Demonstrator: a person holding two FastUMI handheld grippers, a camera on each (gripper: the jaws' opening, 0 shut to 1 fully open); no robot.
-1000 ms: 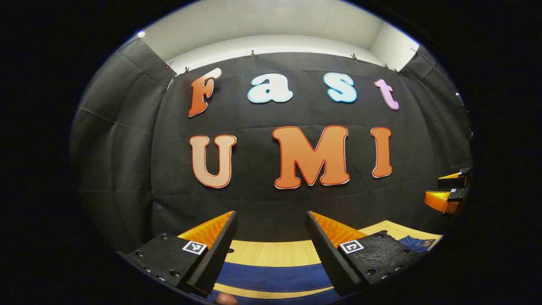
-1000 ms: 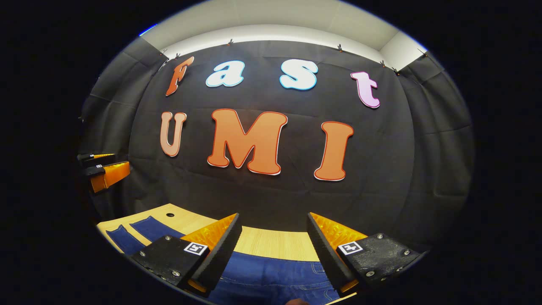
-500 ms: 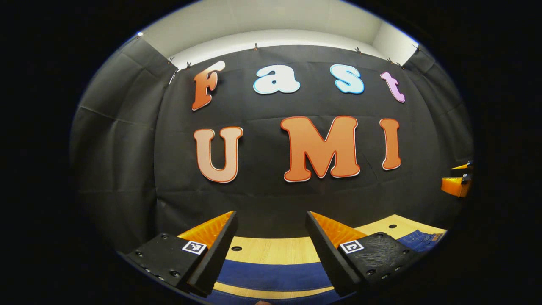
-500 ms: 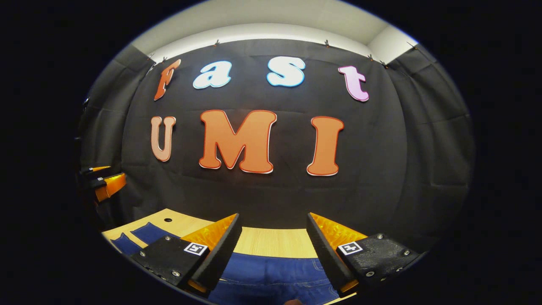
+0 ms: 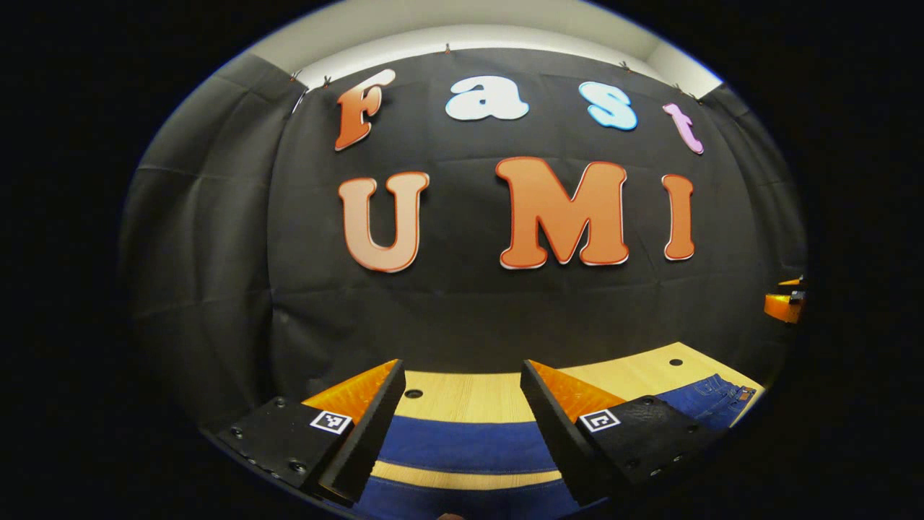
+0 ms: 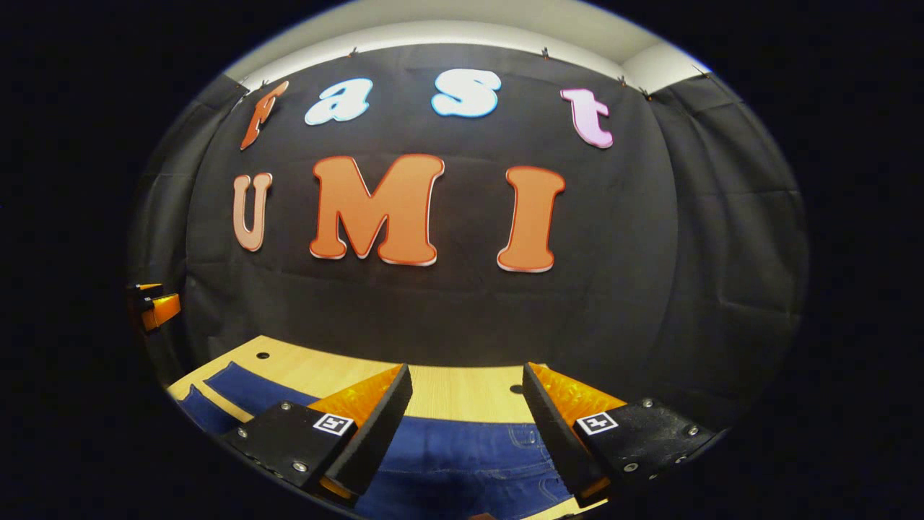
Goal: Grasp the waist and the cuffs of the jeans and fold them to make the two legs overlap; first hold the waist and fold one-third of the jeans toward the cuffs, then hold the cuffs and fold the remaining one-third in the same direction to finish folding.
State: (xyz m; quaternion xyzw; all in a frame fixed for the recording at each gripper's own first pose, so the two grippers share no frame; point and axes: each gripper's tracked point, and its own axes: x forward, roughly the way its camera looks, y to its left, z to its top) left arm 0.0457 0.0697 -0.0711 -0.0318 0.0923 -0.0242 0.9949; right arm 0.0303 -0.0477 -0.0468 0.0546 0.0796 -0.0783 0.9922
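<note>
A: Where are the jeans (image 5: pixel 469 448) lying?

B: They lie flat on the wooden bench (image 5: pixel 469 396). In the left gripper view I see two blue leg bands running across, with a strip of bare wood between them. The waist end, with a small brown patch, is at the far right of that view.

A: And in the right gripper view?

B: There the jeans (image 6: pixel 462 451) show the upper part with stitching and a pocket seam, just under the fingers. The two legs go away to the left side, over the bench (image 6: pixel 462 393).

A: How is the left hand-held gripper (image 5: pixel 462 393)?

B: Its two fingers stand wide apart and nothing is between them. It hangs above the legs, not touching the cloth as far as I can tell.

A: And the right hand-held gripper (image 6: pixel 465 393)?

B: The same; the fingers are spread wide and hold nothing, above the upper part of the jeans.

A: Do they see each other?

B: Yes. The right one appears small at the right edge of the left gripper view, and the left one at the left edge of the right gripper view, well apart.

A: Anything else on the bench?

B: Small round holes (image 5: pixel 413 393) in the wood near the far edge.
</note>
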